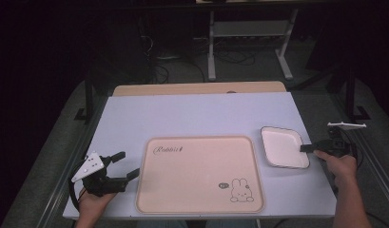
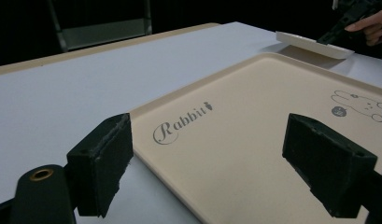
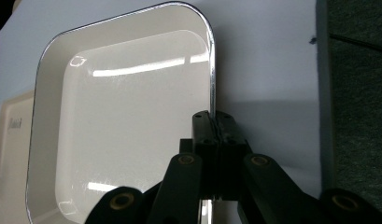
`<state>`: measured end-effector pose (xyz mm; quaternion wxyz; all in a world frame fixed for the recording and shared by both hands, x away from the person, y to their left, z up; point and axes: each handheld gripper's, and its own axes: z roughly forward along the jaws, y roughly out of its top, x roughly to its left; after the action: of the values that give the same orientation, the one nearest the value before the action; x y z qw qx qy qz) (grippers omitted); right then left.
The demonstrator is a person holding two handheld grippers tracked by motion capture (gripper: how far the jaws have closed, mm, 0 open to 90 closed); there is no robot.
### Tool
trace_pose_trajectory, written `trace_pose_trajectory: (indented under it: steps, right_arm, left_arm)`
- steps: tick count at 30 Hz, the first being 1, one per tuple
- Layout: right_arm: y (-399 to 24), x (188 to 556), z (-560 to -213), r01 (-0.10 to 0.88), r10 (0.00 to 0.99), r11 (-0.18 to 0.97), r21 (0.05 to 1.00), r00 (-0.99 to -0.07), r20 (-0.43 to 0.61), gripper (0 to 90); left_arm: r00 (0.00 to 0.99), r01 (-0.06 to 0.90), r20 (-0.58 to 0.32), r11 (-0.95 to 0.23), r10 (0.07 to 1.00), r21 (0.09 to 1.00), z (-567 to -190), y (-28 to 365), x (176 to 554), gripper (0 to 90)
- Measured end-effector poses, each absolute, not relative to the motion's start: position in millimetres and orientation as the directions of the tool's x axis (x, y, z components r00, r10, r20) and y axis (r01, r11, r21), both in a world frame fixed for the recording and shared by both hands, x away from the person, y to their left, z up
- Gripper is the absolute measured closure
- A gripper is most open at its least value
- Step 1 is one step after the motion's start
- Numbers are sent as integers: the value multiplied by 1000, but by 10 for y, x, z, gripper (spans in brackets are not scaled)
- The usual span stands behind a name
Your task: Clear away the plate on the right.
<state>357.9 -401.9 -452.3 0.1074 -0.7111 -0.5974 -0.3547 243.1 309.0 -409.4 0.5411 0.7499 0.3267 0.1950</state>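
Right jaws [image 3: 212,122], lower centre of the right gripper view: pressed together on the rim of the white square dish [image 3: 128,121], the thin dark-edged lip clamped between my two pads. Dish runs from the jaws up to the upper left of that frame, glossy, with light streaks across its flat bottom.

High view: dish [image 1: 283,146] sits right of centre on the white table [image 1: 192,114], just beside the right edge of the beige tray [image 1: 199,173], a narrow strip of table between them. My right gripper [image 1: 310,148] meets the dish at its right rim; right hand [image 1: 342,166] comes in from the lower right corner.

Left gripper [image 1: 128,165], lower left of the high view: jaws wide apart, nothing between the pads, hovering just off the tray's left edge. Left gripper view: both pads low in the frame, tray [image 2: 254,140] between and beyond them, "Rabbit" lettering [image 2: 181,122] at centre, rabbit drawing [image 2: 361,105] at right. Dish [image 2: 314,44] appears upper right, its near side looking slightly raised off the table; contact underneath cannot be told.
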Motion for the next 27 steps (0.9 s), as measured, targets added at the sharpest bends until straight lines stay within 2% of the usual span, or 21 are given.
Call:
trace_pose_trajectory:
  steps: [5,13,20,27]
  right_arm:
    - [-4013,3559,-4526,915,735,-295,276,33,677,885]
    - [-4053,3460,-4493,905,723,-313,288,31,690,885]
    - [-4067,3336,-4382,882,711,-324,342,-12,704,885]
    - [-4035,3209,-4300,877,700,-320,358,-35,713,885]
  left_arm:
    - [709,279,-62,-198,702,939,-4093,3095,2429,159]
    - [708,279,-66,-193,703,941,-4093,3098,2426,159]
    - [707,279,-66,-192,704,941,-4091,3101,2418,159]
    - [707,280,-67,-193,704,940,-4091,3091,2417,159]
